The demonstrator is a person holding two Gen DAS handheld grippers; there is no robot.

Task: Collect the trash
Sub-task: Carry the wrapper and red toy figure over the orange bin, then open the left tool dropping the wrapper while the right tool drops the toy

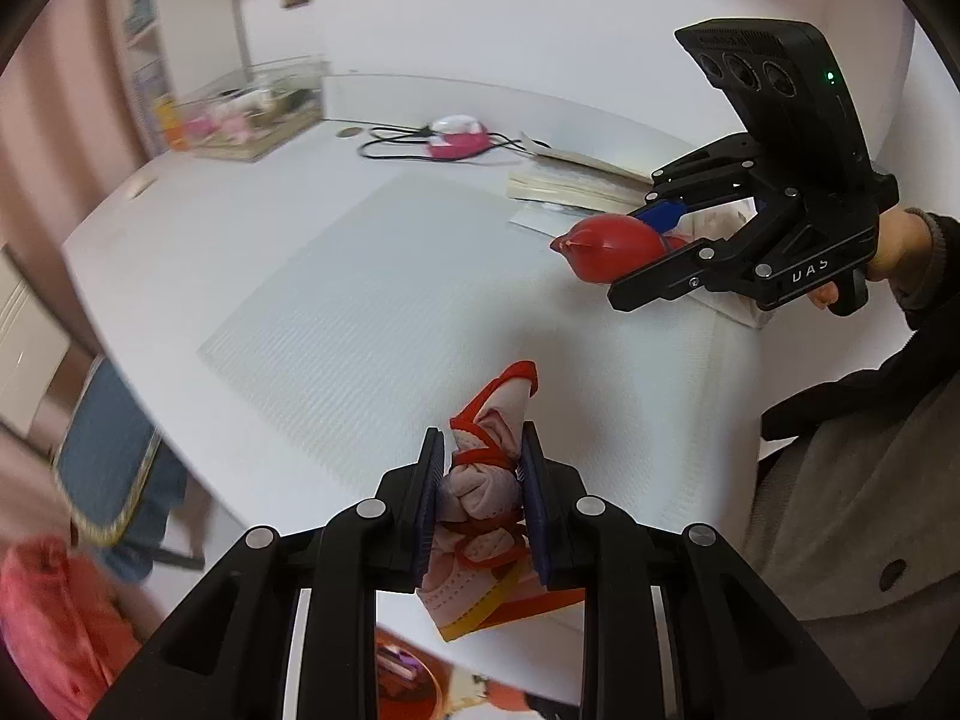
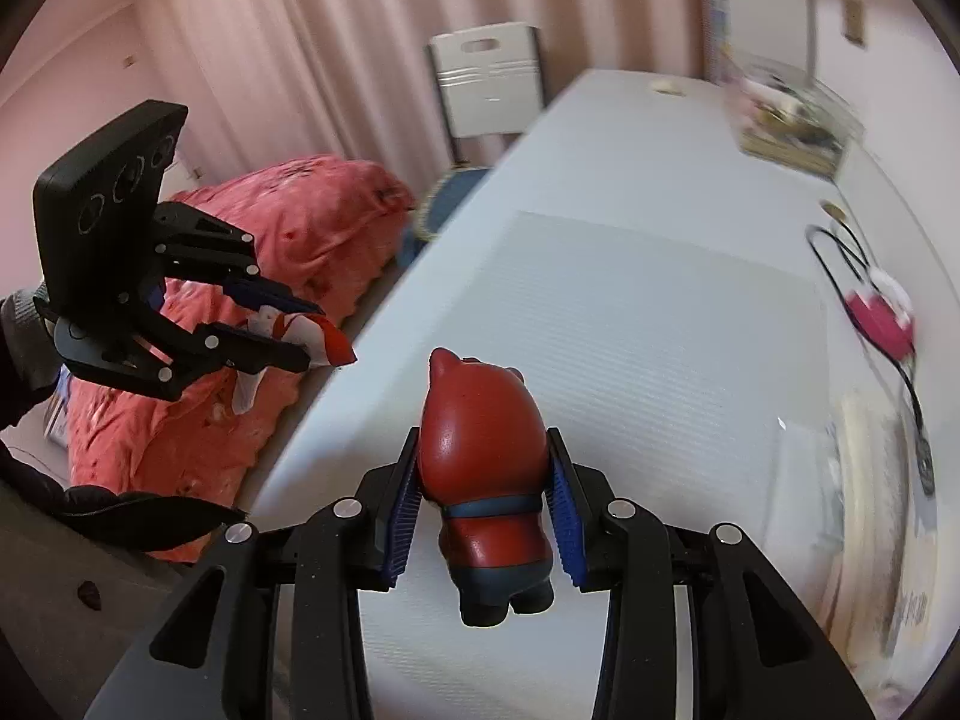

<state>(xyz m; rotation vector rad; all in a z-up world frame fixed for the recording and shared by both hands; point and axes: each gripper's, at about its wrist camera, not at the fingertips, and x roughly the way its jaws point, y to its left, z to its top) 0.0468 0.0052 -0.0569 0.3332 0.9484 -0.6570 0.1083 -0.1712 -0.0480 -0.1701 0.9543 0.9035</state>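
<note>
The left claw [image 1: 483,468] was clenched on a crumpled pink-and-red wrapper [image 1: 486,474] between its pads; the right claw [image 2: 483,498] gripped a glossy red pig figurine [image 2: 483,450] above the tabletop [image 2: 660,312].

Pretty clearly a bedroom in someone's home. Pink pleated curtains [image 2: 312,30] hang along the far wall, with a rumpled pink-red quilt [image 2: 288,252] on the left beside a long white desk [image 2: 630,180]. There's a white chair [image 2: 489,84] at the far end, plus what looks like a clear box of bits [image 1: 258,108], though it's blurry.
</note>
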